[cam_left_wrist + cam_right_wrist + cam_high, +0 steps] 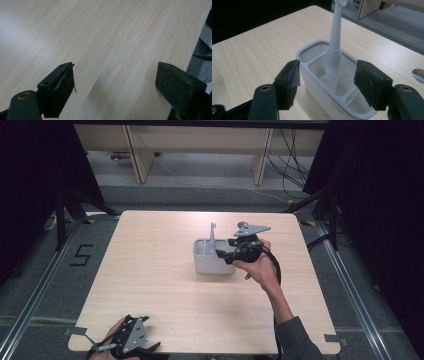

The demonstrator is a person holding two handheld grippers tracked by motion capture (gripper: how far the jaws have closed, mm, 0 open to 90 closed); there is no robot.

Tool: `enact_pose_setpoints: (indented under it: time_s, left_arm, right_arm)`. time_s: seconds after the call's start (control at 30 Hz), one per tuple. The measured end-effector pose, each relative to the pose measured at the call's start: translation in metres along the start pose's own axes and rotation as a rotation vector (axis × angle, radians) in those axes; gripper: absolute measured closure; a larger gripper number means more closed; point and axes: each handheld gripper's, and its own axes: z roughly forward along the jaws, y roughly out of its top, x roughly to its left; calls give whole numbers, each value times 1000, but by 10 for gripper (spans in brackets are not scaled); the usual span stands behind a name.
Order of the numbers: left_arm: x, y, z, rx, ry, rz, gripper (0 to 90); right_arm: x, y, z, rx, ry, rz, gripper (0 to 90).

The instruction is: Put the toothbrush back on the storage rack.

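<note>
- Toothbrush (333, 53) stands upright in the middle compartment of the grey holder (312, 75), leaning a little; in the high view the holder (213, 257) sits right of the table's centre.
- Right gripper (327, 82) has its jaws spread wide, nothing pinched. They straddle the near wall of the holder, with the brush handle standing beyond them in the gap and touching neither pad.
- My reading: you are either lining up to take the brush or have just set it down. If taking it, push in a touch farther so the pads meet the thick lower handle above the rim, not the thin neck.
- Keep the pads clear of the holder's rim; catching it would drag or tip the whole holder.
- Close square on the handle, then lift straight up along its lean so the base does not scrape the divider.
- If you are leaving, back out level and keep the jaws wide until they are past the rim.
- Left gripper (127, 337) rests at the near left corner of the table (150, 285), jaws wide apart over bare wood, holding nothing. Leave it parked unless the holder needs steadying.
</note>
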Motion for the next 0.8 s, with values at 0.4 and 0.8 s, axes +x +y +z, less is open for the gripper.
enact_pose_setpoints:
  time_s: [0.4, 0.8]
  left_arm:
    - [1, 3, -4, -13, -6, 15, 150]
    - [0, 3, -3, -18, 9, 12, 150]
  right_arm:
    - [-2, -7, -8, 2, -13, 16, 372]
    - [1, -13, -16, 12, -14, 5, 372]
